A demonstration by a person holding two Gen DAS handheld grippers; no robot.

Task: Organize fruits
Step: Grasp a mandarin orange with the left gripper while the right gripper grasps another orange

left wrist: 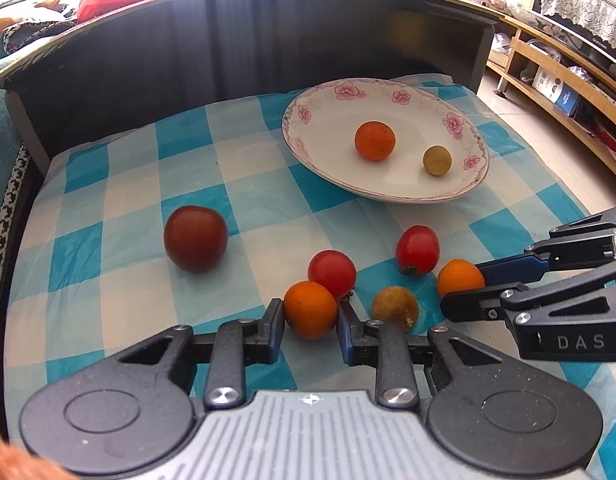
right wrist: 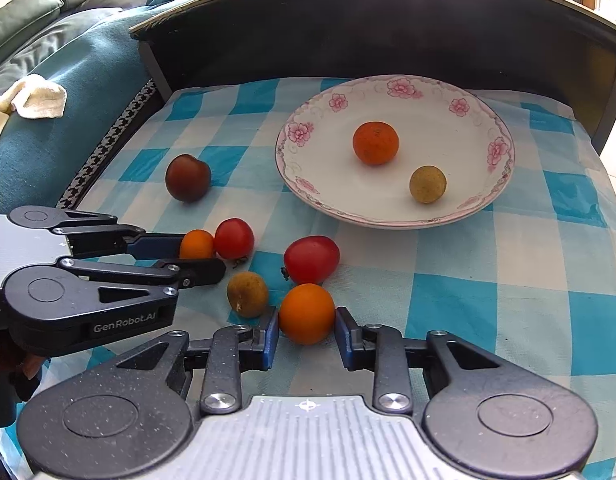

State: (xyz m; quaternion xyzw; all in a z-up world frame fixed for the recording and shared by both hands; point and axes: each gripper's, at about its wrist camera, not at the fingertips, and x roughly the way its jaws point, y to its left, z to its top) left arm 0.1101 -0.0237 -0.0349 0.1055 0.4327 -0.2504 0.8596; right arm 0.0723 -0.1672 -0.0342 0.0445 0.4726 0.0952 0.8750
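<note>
A floral white plate (left wrist: 308, 136) (right wrist: 303, 168) holds an orange (left wrist: 374, 141) (right wrist: 375, 143) and a tan longan (left wrist: 437, 160) (right wrist: 427, 184). My left gripper (left wrist: 310, 316) (right wrist: 199, 254) is shut on a small orange (left wrist: 310, 310) (right wrist: 196, 244) resting on the cloth. My right gripper (right wrist: 306, 326) (left wrist: 464, 284) is shut on another small orange (right wrist: 306, 313) (left wrist: 460, 282). Between them lie two red tomatoes (left wrist: 332, 273) (left wrist: 418, 250) (right wrist: 234, 238) (right wrist: 311, 259) and a brown longan (left wrist: 395, 307) (right wrist: 247, 293). A dark red plum (left wrist: 195, 238) (right wrist: 187, 177) sits to the left.
A blue-and-white checked cloth (left wrist: 119, 280) (right wrist: 508, 280) covers the table. A dark curved board (left wrist: 227, 52) (right wrist: 348, 32) rises behind it. A teal sofa with a white rag (right wrist: 35, 96) is at the left, wooden shelves (left wrist: 568, 80) at the right.
</note>
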